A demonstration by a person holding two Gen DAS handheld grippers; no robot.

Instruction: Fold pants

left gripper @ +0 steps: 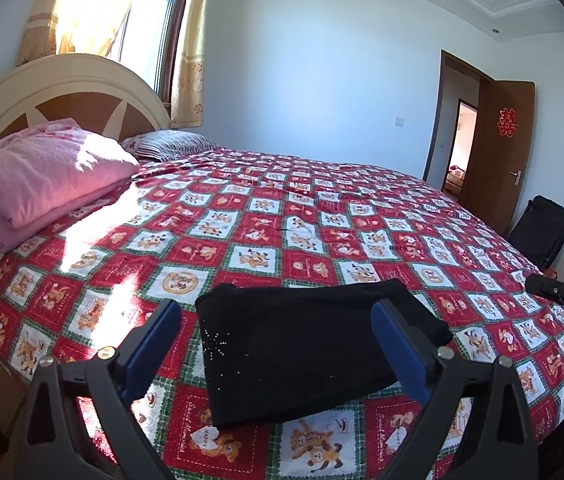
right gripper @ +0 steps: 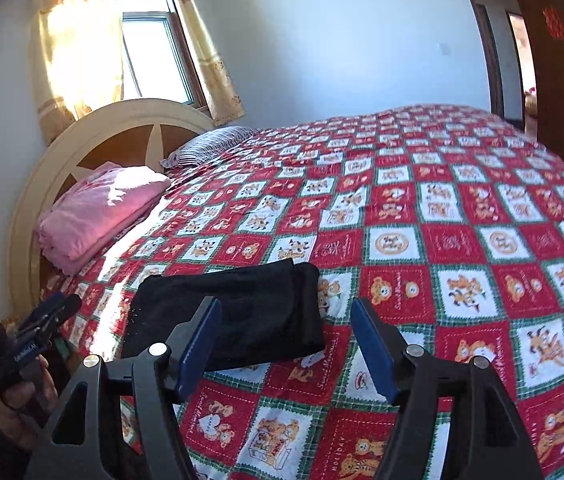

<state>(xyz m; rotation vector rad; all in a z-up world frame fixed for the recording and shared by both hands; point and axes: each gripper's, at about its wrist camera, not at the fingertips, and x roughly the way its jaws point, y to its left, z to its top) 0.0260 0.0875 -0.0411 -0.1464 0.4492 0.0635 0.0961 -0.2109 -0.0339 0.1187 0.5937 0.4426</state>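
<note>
The black pants lie folded into a small flat bundle on the bed cover, which is red with white squares and little bears. The bundle sits near the edge of the bed. A few tiny shiny dots show on its cloth.

In the left wrist view, the left claw is wide open. It holds nothing. Its two blue pads stand on each side of the pants, one at about 8 o'clock and one at about 4 o'clock. The claw points forward over the bed, and the pants show between the pads. I cannot tell if the pads touch the cloth.

In the right wrist view, the right claw is open too, and it holds nothing. Its left pad stands in front of the pants. Its right pad is over the bare bed cover. The pants sit at about 10 o'clock from the middle of that claw.

The left claw also shows at 8 o'clock in the right view, with a hand wrapped around its handle.

A folded pink blanket lies at the head of the bed, at about 9 o'clock. A striped pillow lies beside it.
</note>
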